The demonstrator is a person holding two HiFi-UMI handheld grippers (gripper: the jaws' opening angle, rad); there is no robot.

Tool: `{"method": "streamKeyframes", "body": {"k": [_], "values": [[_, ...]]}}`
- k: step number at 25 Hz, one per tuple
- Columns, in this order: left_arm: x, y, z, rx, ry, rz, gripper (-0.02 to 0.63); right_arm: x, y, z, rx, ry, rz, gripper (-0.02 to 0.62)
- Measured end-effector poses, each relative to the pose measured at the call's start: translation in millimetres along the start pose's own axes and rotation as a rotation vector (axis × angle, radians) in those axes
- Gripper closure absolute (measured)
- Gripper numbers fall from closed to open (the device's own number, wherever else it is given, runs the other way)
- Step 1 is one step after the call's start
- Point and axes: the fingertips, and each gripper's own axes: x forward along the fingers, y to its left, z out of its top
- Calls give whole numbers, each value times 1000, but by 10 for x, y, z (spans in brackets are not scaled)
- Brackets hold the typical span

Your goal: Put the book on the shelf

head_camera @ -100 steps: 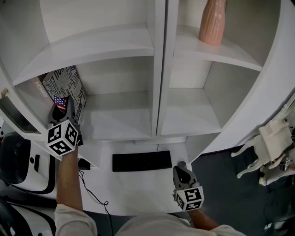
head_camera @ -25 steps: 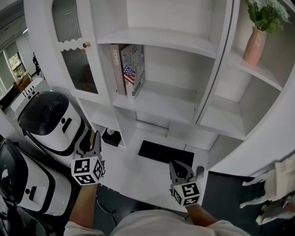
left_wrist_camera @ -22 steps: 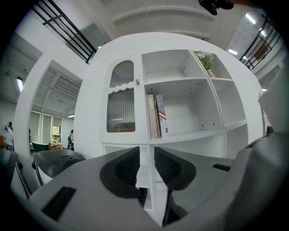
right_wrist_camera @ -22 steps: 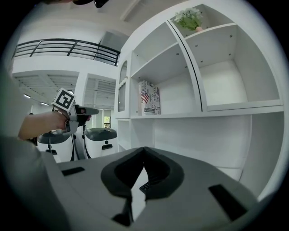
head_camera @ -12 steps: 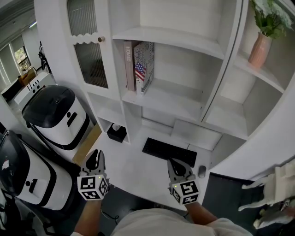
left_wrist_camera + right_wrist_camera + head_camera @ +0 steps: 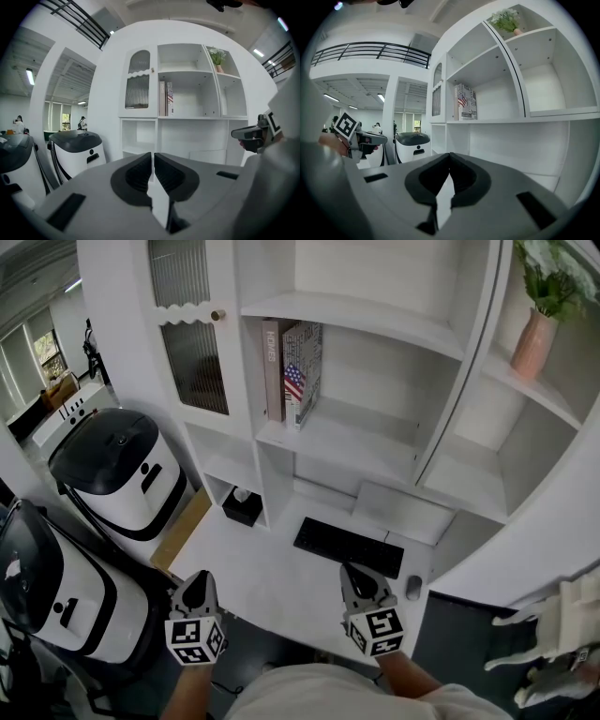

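The patterned book with a flag on its cover (image 6: 302, 371) stands upright on the white shelf (image 6: 337, 451), beside a brown book (image 6: 272, 367); no gripper touches it. In the left gripper view the book (image 6: 169, 98) shows far ahead, and in the right gripper view (image 6: 465, 108) as well. My left gripper (image 6: 195, 589) hangs low at the bottom left, far from the shelf. Its jaws have just been closing, only a thin slit is left, and nothing is between them. My right gripper (image 6: 361, 579) is shut and empty over the desk's front edge.
A black keyboard (image 6: 349, 547) and a mouse (image 6: 413, 589) lie on the white desk below the shelf. Two white machines with black tops (image 6: 112, 470) (image 6: 37, 601) stand at the left. A glass cabinet door (image 6: 192, 343) and a pink vase (image 6: 530, 343) flank the shelf.
Four seconds ago my left gripper was up at the book on the shelf. Over the last second it has dropped lower and its jaws have closed. The book stays on the shelf.
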Motion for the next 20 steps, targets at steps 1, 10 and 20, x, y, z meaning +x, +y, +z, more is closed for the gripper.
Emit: {"method": "streamKeyframes", "body": {"k": [1,10,20], "values": [[-27,-4,-41,-1,6,1,585,-1,7,2,0,-1,1,592],[-251,-3,-367,-17,58,15,601,-12,35,-4,-8,-2,1,592],[-248,-51,-247,-9,18,2,600,-11,92,29,-21,-18,14,592]]}}
